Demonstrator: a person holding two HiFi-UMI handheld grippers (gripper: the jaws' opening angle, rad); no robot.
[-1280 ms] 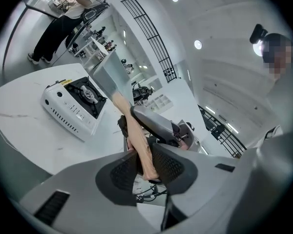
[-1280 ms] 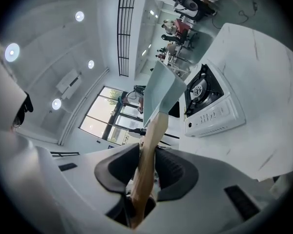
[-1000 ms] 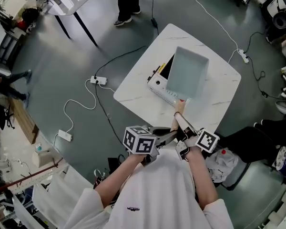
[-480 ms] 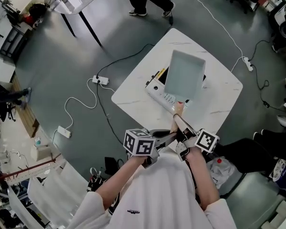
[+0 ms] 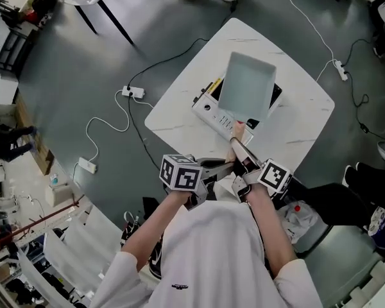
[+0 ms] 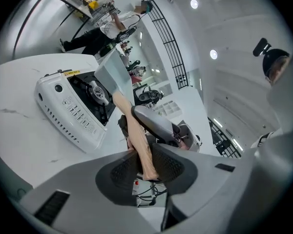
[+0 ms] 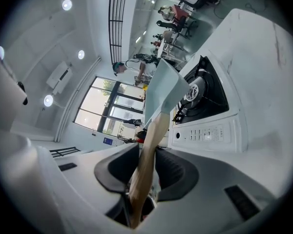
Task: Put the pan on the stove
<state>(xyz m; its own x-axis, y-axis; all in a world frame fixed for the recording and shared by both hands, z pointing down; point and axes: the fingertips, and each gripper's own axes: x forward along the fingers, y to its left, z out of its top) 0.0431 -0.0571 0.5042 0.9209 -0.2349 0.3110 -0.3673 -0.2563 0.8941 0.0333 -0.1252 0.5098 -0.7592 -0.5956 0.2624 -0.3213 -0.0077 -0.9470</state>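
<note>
While both claws clamp its handle, the pan hovers over the stove.

Steep overhead head view (stove shared)

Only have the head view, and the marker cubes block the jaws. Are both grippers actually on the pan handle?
Observer: In the left gripper view, the left gripper is shut on the wooden handle, right at its end.
Operator: And the right one?
Observer: The right gripper view shows the right gripper shut on the handle too.
Operator: Is the pan seated on the stove?
Observer: Not yet. The pan looks raised above the stove, and the burner is exposed.
</note>
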